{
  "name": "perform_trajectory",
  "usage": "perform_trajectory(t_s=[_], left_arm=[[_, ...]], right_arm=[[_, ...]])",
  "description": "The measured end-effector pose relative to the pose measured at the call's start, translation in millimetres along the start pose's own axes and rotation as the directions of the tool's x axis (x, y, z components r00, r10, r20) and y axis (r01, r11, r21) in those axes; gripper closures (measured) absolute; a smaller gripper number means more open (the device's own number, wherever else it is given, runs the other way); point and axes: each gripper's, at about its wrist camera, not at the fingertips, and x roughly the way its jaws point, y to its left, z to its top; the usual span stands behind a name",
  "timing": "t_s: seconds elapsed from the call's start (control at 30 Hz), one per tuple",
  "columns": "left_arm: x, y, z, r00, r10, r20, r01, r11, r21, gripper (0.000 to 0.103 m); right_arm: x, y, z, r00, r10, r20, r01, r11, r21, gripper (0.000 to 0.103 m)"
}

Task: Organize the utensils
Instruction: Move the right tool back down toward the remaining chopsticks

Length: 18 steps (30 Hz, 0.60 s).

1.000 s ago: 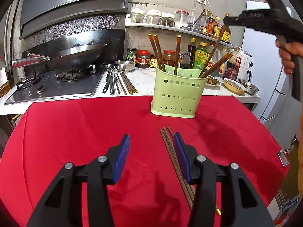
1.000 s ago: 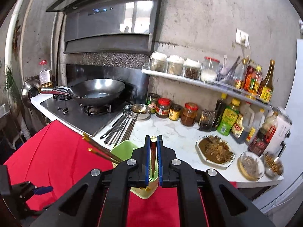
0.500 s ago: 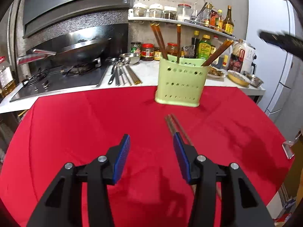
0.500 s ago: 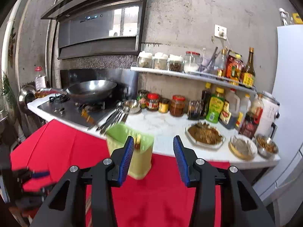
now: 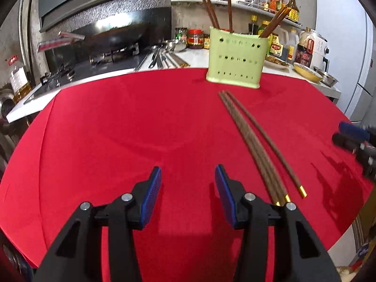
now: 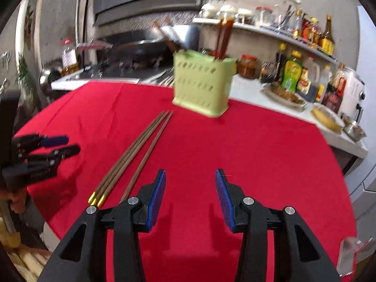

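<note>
Pickup step judged in hand: chopsticks (image 6: 134, 157) lie on red tabletop (image 6: 258, 152), short of holder (image 6: 202, 84). Both grippers, left (image 5: 188, 199) & right (image 6: 190, 199), spread, empty. Next: one chopstick to be straddled, pinched.

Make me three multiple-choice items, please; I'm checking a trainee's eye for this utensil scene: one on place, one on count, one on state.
1. Where does the green holder stand?
A on the stove
B on the red cloth's far edge
C on the shelf

2. How many chopsticks lie on the red cloth?
A one
B three
C six

3. The right hand-held gripper is:
A shut on a chopstick
B open and empty
C shut on a spoon

Answers: B, its base sits on the cloth; B, three gold tips show; B, only cloth shows between its pads.
</note>
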Motion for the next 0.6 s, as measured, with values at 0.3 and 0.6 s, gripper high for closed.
perform_trajectory(t_s=[0.3,0.6], left_arm=[[-1.5,20.5,0.8,0.999,0.053,-0.007,-0.053,0.998,-0.019,0.056],[2.0,32.0,-0.5,0.999,0.038,-0.027,-0.039,0.999,-0.029,0.056]], right_arm=[[18.0,18.3,-1.3,0.998,0.049,-0.033,-0.048,0.998,0.038,0.058],[42.3,40.6,3.5,0.992,0.080,-0.094,-0.078,0.997,0.026,0.072]])
